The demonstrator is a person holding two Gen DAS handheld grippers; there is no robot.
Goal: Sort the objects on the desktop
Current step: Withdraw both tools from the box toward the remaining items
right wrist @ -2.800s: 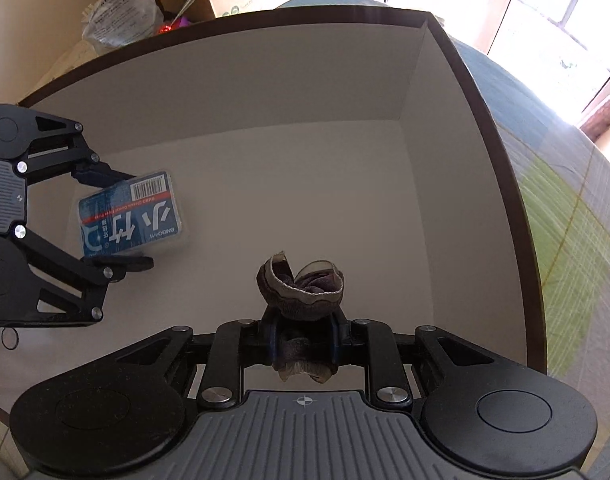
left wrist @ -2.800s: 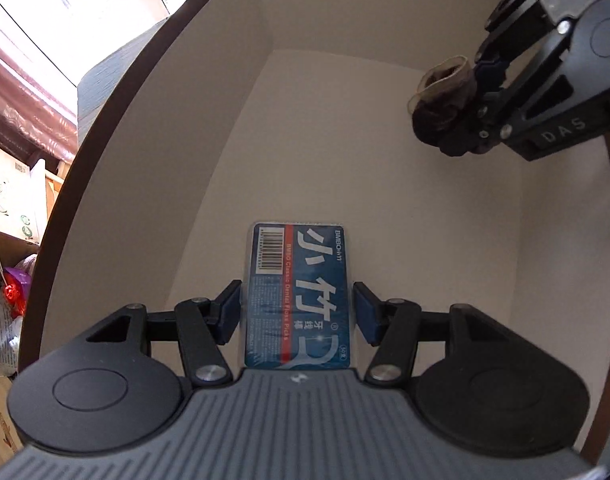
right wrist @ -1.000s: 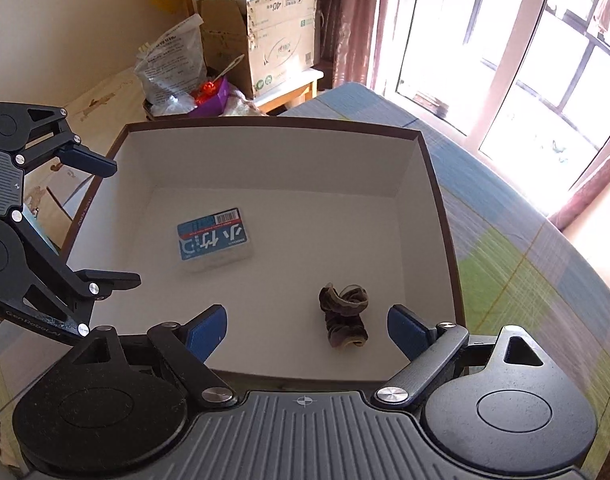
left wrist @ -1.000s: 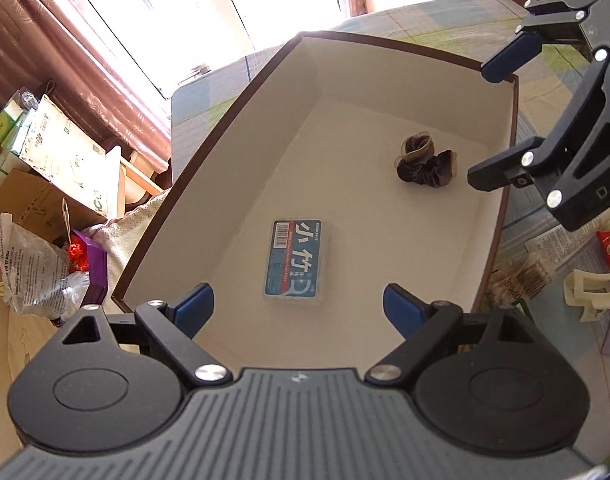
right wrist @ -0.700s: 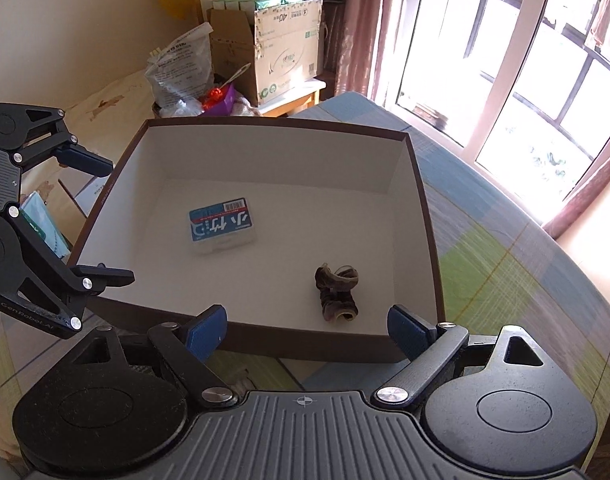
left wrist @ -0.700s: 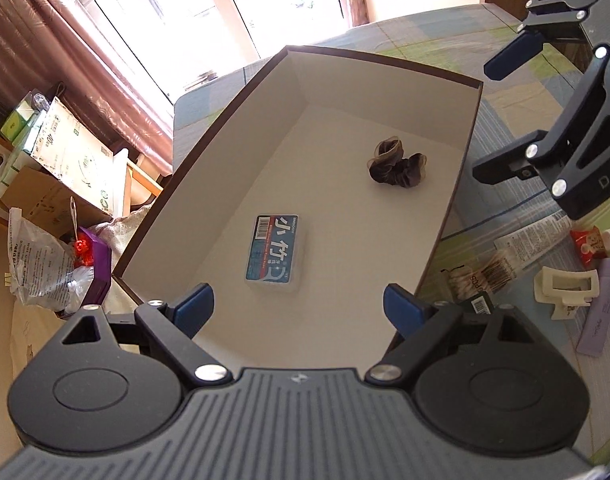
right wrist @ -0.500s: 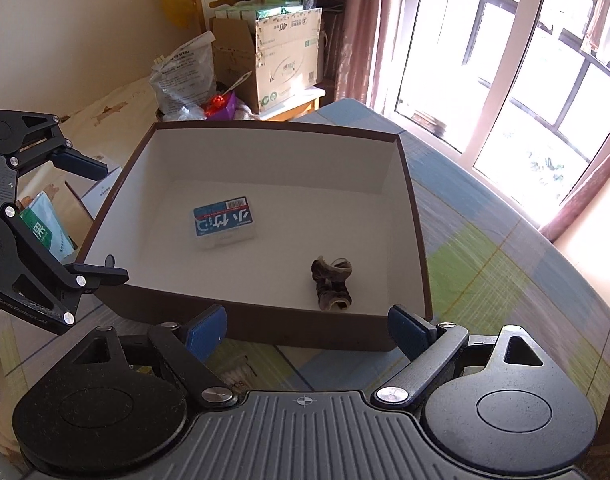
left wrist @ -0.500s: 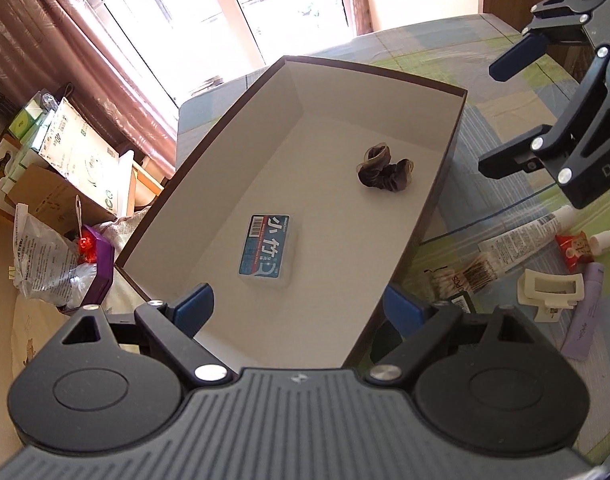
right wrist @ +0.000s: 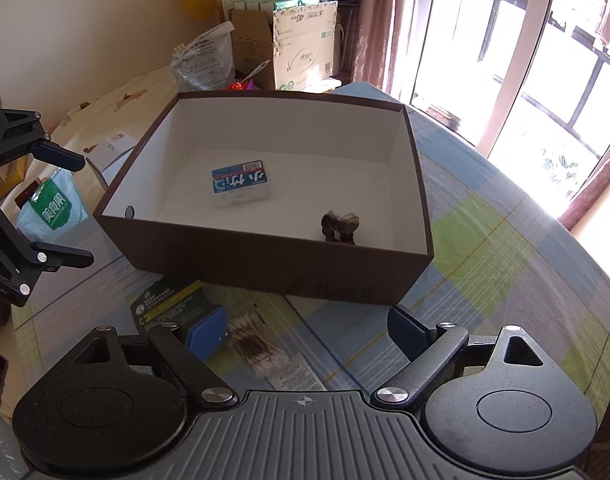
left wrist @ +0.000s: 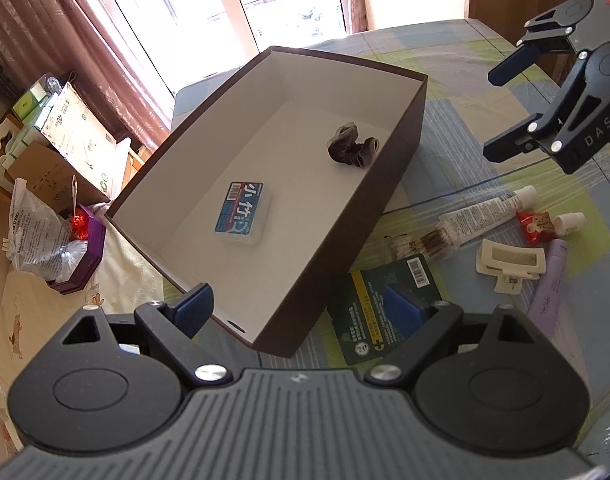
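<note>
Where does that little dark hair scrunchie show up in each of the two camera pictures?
Left wrist view: the scrunchie lies upper centre, inside the brown box, by its right wall.
Right wrist view: the scrunchie sits right of centre, just behind the box's near wall.
Shared landmark: the blue-labelled case on the box floor.

Counter under a checked blue, green and yellow cloth, with a box and loose toiletries on it.
A dark brown box with a white inside stands on the cloth. Just beside its long wall lie a dark green card packet, a packet of cotton swabs, a white tube, a small red sachet, a white hair claw clip and a lilac tube.
</note>
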